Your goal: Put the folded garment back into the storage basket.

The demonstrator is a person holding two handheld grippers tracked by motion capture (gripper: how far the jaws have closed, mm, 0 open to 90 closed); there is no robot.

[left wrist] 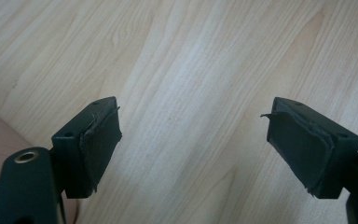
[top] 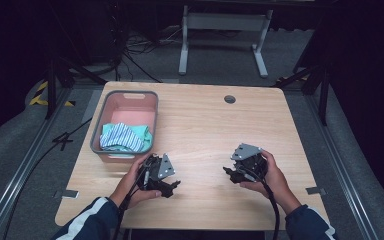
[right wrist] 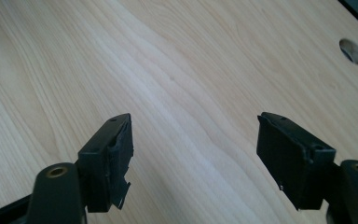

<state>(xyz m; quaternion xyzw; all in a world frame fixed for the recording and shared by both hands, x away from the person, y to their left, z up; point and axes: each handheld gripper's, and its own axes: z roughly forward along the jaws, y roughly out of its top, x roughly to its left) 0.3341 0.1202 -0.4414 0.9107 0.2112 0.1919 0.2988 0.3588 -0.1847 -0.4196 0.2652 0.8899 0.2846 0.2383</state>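
We see both grippers idle over bare wood, nothing held. The left gripper (top: 171, 185) sits low at the near edge of the table (top: 205, 125), its jaws spread wide with only wood grain between them in the left gripper view (left wrist: 193, 140). The right gripper (top: 228, 173) is the same story: jaws parted, empty, bare tabletop between them in the right gripper view (right wrist: 193, 154), and the cable hole (right wrist: 352, 51) far off at the upper right.

The thing nearest the tools is the striped cloth (top: 125, 137), bunched up with a plain teal piece in the near end of the pink bin (top: 130, 102). The bin stands at the table's far-left quarter, its long axis running away from us; its far half looks bare.

Key relation: the cloth lies ahead and slightly to the left of the left gripper, just beyond the bin's near wall. The left hand (top: 135, 182) is clearly nearer; the right hand (top: 272, 175) is well apart, across the table's middle. We judge the left gripper the one to go, up over the near rim and down onto the heap. The cloth is crumpled, no clear long axis, so grasp angle matters little.
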